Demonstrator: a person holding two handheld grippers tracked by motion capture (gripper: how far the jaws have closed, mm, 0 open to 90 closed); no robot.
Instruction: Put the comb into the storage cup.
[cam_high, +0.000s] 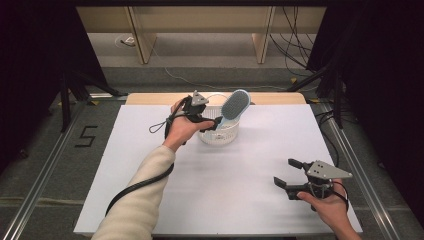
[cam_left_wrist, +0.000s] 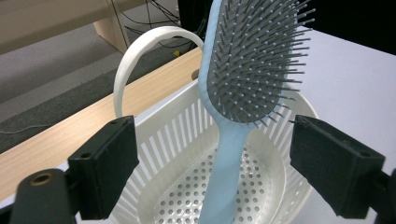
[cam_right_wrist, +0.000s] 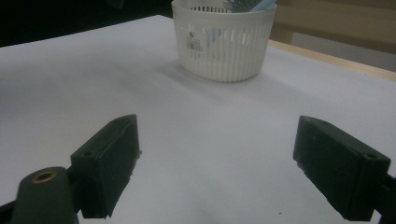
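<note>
L gripper (cam_high: 212, 121) is sitting wide open round the light, stiff hairbrush (cam_left_wrist: 254, 60) standing in far basket (cam_high: 220, 134); regrip at handle.

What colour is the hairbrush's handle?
Pale blue plastic hairbrush, grey bristles; clearest in the left gripper view.

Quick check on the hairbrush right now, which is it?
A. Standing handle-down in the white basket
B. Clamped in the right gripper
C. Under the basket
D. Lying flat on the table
A: the hairbrush stands handle-down in the white basket, bristle head above the rim, with the left gripper open around the handle.
</note>
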